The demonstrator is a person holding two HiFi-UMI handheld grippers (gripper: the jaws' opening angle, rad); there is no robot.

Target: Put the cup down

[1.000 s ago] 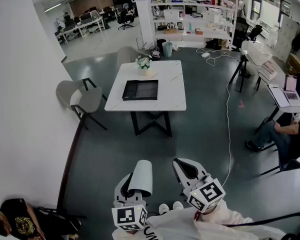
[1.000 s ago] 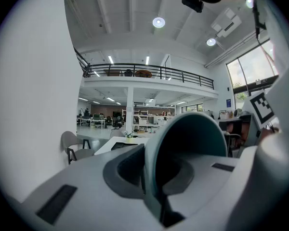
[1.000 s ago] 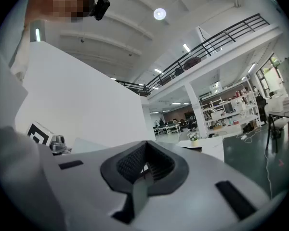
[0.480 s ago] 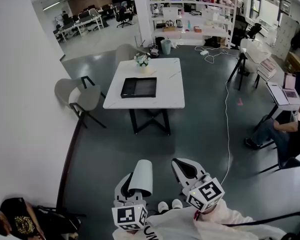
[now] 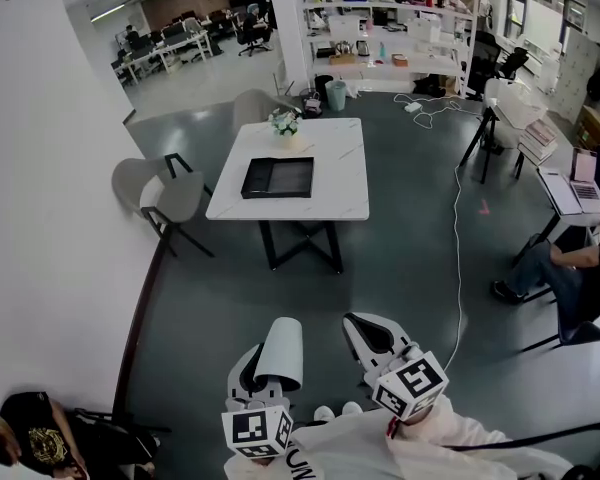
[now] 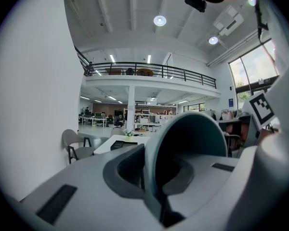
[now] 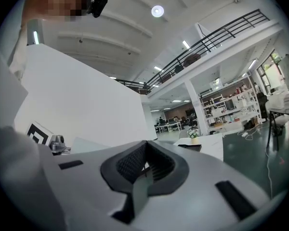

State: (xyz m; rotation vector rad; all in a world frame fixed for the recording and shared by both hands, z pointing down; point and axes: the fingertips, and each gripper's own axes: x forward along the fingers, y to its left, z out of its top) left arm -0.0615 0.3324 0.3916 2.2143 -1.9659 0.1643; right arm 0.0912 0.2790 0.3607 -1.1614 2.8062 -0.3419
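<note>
My left gripper [image 5: 264, 366] held the cup [image 5: 282, 353], a pale grey-green one. In the left gripper view its jaws were narrow and pressed on the wall of the cup [image 6: 192, 134], with one pad outside it and one pad inside. The dark mouth of the cup faced back toward the camera on that gripper. The cup was in the air in front of my body, above the dark floor [image 5: 400, 258], and it touched nothing except my fingers.

My right gripper [image 5: 373, 336] was just beside it on the right. Its jaws were closed together and nothing was between them.

The white table [image 5: 340, 183] stood well apart from both grippers, farther across the room. A black tray [image 5: 278, 177] lay on it, and a small pot of flowers [image 5: 284, 124] stood near its far edge. A grey chair [image 5: 155, 193] stood beside the left side of the table.
</note>
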